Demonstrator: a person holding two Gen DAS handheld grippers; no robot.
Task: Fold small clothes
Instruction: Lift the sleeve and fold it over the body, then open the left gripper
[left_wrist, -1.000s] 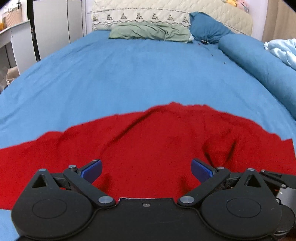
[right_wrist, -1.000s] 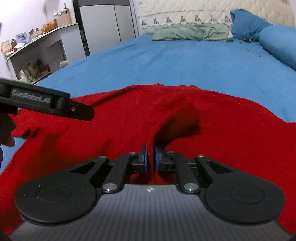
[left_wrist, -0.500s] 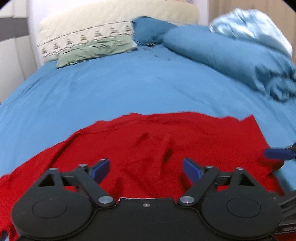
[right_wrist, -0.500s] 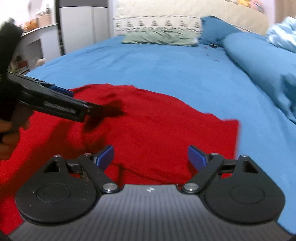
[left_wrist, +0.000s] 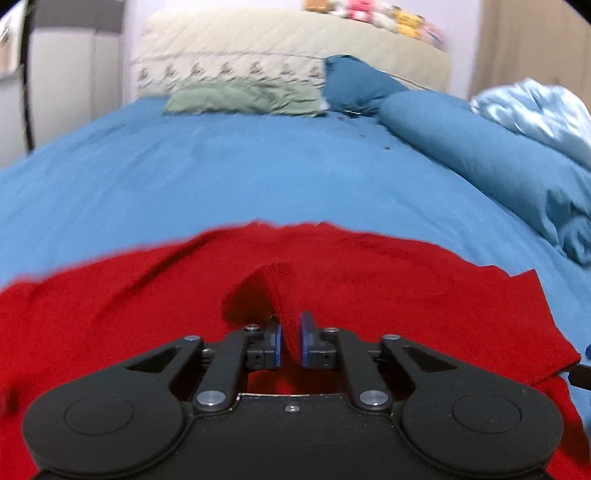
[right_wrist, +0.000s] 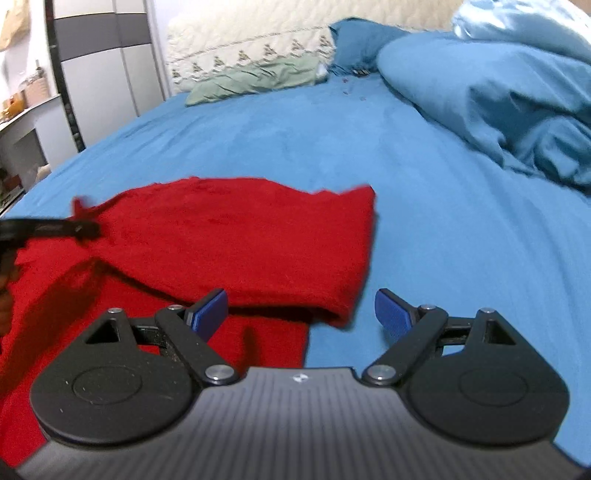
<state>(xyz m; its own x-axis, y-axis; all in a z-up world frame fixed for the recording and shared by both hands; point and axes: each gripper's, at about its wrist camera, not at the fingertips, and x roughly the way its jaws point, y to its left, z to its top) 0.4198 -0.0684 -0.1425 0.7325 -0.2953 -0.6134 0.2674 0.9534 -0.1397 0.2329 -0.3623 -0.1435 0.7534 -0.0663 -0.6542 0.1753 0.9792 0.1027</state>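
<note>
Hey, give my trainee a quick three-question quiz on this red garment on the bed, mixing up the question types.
1. True or false: the left tongs pinch a raised ridge of the red garment.
2. Which tongs stand open? A. left B. right C. both
3. Fill in: the garment lies on a ____ bedsheet.

Key: 1 true; 2 B; 3 blue.
</note>
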